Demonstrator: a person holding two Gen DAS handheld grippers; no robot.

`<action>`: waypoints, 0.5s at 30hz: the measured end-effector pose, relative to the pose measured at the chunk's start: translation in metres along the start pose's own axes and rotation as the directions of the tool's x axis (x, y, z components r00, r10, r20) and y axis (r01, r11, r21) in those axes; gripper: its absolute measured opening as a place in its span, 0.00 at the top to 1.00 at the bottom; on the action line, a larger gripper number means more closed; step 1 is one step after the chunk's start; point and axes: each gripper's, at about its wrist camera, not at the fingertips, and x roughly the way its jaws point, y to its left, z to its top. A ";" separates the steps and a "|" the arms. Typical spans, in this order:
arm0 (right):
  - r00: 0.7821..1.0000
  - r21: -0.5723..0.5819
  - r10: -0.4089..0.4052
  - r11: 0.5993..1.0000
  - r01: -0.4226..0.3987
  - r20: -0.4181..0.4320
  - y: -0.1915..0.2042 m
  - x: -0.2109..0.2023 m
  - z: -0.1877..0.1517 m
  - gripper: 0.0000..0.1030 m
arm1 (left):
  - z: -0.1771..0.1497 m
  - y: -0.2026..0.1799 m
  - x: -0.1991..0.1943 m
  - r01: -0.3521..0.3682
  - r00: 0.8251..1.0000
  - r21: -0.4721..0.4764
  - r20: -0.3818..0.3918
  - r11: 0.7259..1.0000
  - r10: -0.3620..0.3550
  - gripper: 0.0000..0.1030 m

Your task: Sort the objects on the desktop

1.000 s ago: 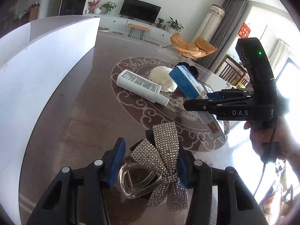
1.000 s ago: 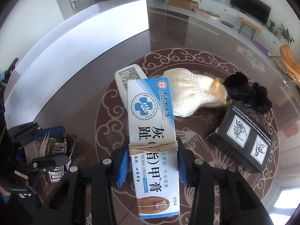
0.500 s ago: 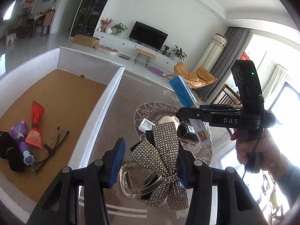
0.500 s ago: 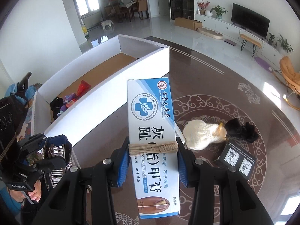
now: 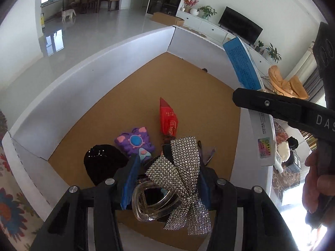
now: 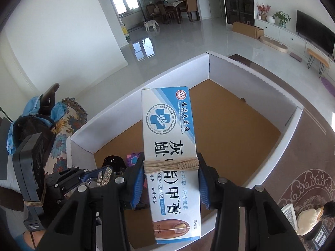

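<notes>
Both tools hang over the bin (image 6: 291, 125), the left tool (image 5: 167, 179) clamping the bow clip (image 5: 178, 173), the right tool (image 6: 170, 179) clamping the cream box (image 6: 167, 138) lengthwise.

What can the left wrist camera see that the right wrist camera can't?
Only the left wrist view shows the red packet in the box and the clear clip under the sparkly bow. Only the right wrist view shows the front of the cream box, with its string. Both show the white box, the purple toy, and both claws, left claw and right claw, each gripping its thing.
</notes>
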 end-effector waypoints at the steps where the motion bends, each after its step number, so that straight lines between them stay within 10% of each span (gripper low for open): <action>1: 1.000 0.019 -0.008 1.000 0.009 -0.015 0.000 0.014 -0.001 0.54 | -0.002 0.002 0.003 -0.003 1.000 -0.008 -0.009 1.000 0.003 0.50; 4: 0.999 0.087 -0.034 0.996 0.037 -0.038 -0.007 0.041 -0.007 0.24 | -0.007 0.002 0.004 -0.014 1.000 0.004 0.012 1.000 0.014 0.43; 9: 0.997 0.171 -0.034 0.985 0.021 0.072 -0.031 0.016 -0.027 0.19 | -0.020 -0.023 -0.019 -0.022 0.995 0.058 0.103 0.998 0.016 0.39; 15: 0.954 0.152 -0.184 0.977 0.150 0.237 -0.070 -0.065 -0.099 0.01 | -0.050 -0.113 -0.059 0.130 0.974 0.248 0.149 0.960 -0.170 0.32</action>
